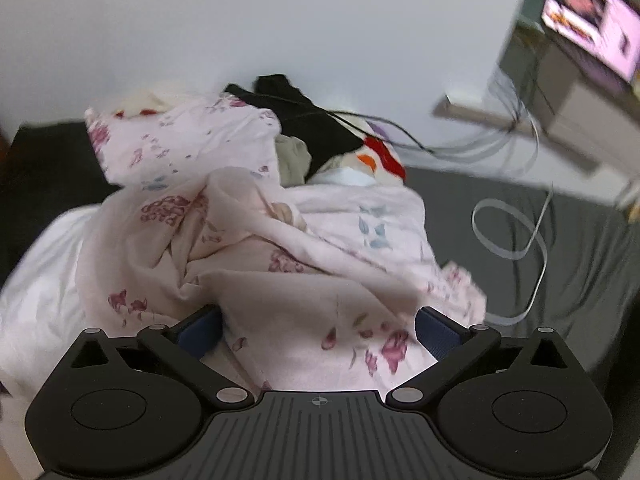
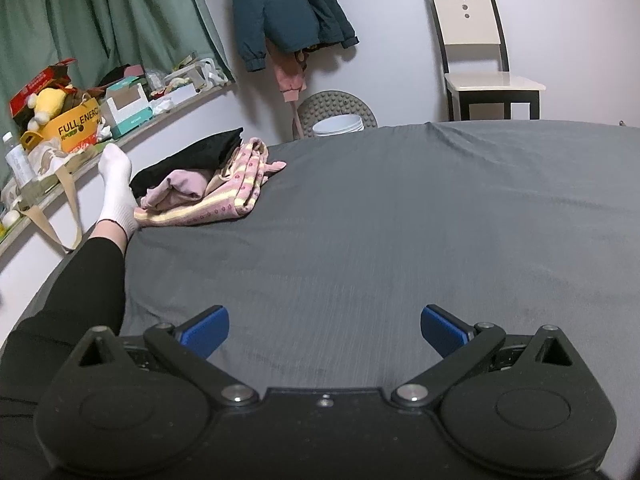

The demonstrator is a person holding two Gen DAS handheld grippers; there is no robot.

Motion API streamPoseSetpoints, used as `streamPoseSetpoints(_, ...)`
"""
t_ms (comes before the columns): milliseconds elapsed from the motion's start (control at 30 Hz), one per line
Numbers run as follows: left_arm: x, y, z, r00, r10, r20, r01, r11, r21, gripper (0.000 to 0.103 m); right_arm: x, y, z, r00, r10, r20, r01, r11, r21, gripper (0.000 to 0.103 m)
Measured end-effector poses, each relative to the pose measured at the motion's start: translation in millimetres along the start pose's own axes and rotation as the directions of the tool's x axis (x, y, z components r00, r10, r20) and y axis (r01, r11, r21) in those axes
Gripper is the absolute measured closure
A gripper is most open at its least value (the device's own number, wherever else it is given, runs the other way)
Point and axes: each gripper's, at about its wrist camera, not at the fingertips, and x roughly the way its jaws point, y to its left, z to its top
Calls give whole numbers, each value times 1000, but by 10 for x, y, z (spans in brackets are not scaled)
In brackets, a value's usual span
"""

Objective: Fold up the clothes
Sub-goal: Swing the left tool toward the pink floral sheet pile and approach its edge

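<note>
L gripper (image 1: 318, 332) is level and low over the pile, jaws wide apart, a fold of the pink floral cloth (image 1: 256, 240) lying loose between the fingers, not pinched. R gripper (image 2: 325, 330) hovers over the bare grey bed (image 2: 400, 220), spread wide, holding nothing. Folded clothes (image 2: 200, 184) sit by the person's sock (image 2: 116, 188).

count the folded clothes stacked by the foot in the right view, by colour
black: 1
plain pink: 1
pink and yellow striped: 1
total: 3
</note>
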Motion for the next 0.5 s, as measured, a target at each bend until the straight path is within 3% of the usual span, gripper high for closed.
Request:
streamPoseSetpoints(100,9,-2,40,1000,2,5,-2,999,35,1,-9,24,-7,1000,1,5,-1,1000,-14,0)
streamPoseSetpoints(200,-52,24,29,997,13,77,-16,999,37,1,-3,40,-8,1000,-4,6,4,1000,-23,0)
streamPoseSetpoints(233,-77,20,27,995,20,102,-25,998,49,6,1,41,-8,1000,-4,4,4,1000,-23,0)
streamPoseSetpoints(333,-173,37,62,984,59,167,-69,996,54,46,11,36,-5,1000,-6,-2,6,1000,-18,0)
streamPoseSetpoints(400,-166,82,99,985,44,164,-53,997,48,57,16,35,0,1000,-6,-2,6,1000,-14,0)
streamPoseSetpoints(467,-149,129,116,984,44,173,-51,998,33,76,21,36,4,1000,-8,-3,8,1000,-11,0)
streamPoseSetpoints(500,-142,153,118,983,42,180,-47,999,24,80,21,33,4,1000,-9,-3,9,1000,-10,0)
